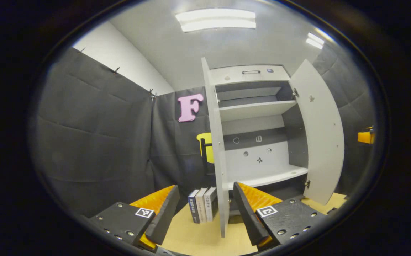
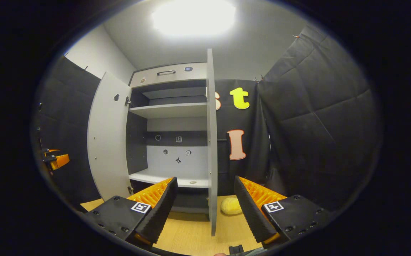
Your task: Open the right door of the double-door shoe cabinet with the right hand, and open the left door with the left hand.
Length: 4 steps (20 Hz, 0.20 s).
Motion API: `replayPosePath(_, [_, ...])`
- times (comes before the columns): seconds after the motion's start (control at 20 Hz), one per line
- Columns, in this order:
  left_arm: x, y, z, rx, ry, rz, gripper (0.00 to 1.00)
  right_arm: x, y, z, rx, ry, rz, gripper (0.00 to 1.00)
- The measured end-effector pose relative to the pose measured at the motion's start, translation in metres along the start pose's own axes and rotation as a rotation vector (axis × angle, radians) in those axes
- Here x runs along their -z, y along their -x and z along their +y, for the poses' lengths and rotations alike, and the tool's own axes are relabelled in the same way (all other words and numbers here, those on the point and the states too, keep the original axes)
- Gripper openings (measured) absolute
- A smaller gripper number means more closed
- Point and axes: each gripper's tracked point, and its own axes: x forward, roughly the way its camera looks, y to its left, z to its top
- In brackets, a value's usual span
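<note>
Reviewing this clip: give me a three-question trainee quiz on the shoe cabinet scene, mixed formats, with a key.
1. True or false: both doors of the shoe cabinet stand open.
2. Multiple choice: in the left gripper view, what stands on the table just left of the left door? A) a mug B) a row of upright books C) a shoe
3. Fill in: in the right gripper view, the right door is seen edge-on between the open fingers of the right gripper, and a yellow ____ object lies on the table right of it.

Key: 1 true; 2 B; 3 fluffy. The left gripper is also open, with the left door's edge between its fingers.
</note>
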Motion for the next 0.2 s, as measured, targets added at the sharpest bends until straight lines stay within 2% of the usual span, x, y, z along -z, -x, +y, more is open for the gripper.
replayPosePath(0.2, [0.002, 0.0011, 0.0004, 0.004, -0.006, 0.005, 0.89, -0.0034, 0.003, 0.0021, 0.003, -0.003, -0.008, 0.99])
